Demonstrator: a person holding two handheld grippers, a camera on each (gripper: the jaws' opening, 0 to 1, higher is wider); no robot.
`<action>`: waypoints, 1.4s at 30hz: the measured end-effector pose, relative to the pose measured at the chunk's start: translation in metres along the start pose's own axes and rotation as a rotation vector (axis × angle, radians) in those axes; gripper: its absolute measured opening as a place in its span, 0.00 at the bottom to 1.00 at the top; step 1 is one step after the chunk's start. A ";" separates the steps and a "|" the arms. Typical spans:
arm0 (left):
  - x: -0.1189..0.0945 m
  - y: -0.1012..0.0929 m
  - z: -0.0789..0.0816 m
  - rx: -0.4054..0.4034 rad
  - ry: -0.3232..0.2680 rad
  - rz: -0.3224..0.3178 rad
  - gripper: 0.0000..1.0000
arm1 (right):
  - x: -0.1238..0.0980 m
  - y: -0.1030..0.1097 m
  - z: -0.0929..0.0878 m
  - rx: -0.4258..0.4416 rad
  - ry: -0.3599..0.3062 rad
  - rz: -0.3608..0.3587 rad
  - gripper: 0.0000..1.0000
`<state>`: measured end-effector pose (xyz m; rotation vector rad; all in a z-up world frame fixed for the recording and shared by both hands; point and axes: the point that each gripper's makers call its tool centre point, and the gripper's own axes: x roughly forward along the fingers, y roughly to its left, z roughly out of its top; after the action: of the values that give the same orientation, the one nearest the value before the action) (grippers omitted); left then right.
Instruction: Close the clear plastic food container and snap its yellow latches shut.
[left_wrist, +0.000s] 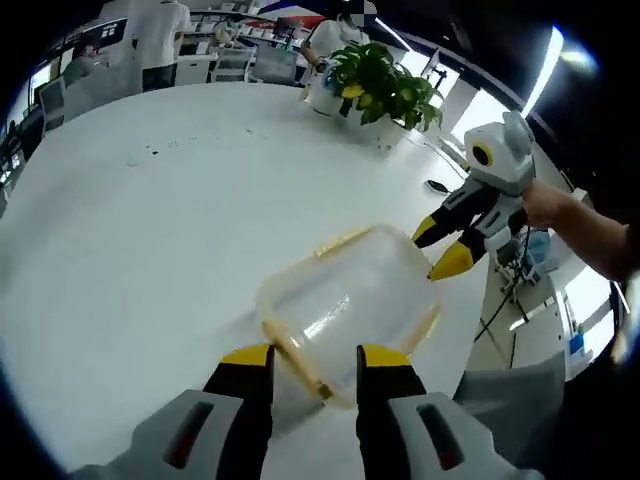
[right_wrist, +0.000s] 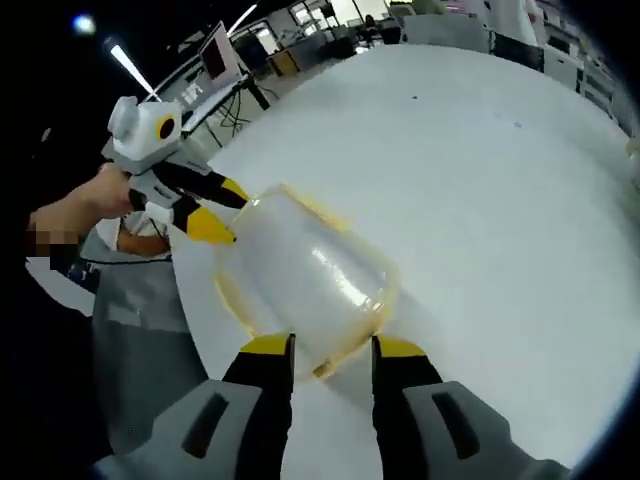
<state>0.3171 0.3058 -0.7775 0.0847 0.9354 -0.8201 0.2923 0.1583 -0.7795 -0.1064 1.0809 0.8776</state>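
Note:
A clear plastic container (left_wrist: 350, 295) with yellow latches lies on the white table (left_wrist: 150, 230), its lid on top. My left gripper (left_wrist: 316, 358) stands open at its near end, with a yellow latch (left_wrist: 297, 358) lying between the jaws. At the far right corner my right gripper (left_wrist: 440, 247) is open, its yellow tips just touching or nearly touching the rim. In the right gripper view the container (right_wrist: 310, 265) sits just ahead of my right gripper (right_wrist: 334, 348), and my left gripper (right_wrist: 222, 210) is at its far left corner.
A potted green plant (left_wrist: 385, 85) stands at the table's far edge. People (left_wrist: 160, 35) and desks are beyond it. A hand (right_wrist: 90, 205) holds the left gripper. The table edge (right_wrist: 190, 300) runs close to the container; a monitor (right_wrist: 215, 50) stands behind.

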 end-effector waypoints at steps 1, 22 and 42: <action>0.000 0.000 0.001 0.022 -0.002 0.008 0.27 | 0.000 -0.001 0.000 -0.004 -0.001 -0.008 0.32; 0.006 -0.032 0.028 0.578 -0.015 0.031 0.30 | 0.004 0.019 0.032 -0.499 -0.023 -0.066 0.37; 0.013 -0.070 0.026 0.661 -0.019 -0.060 0.25 | 0.028 0.045 0.063 -0.580 -0.027 0.007 0.44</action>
<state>0.2925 0.2384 -0.7518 0.6217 0.6192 -1.1584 0.3130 0.2340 -0.7557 -0.5709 0.7750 1.1751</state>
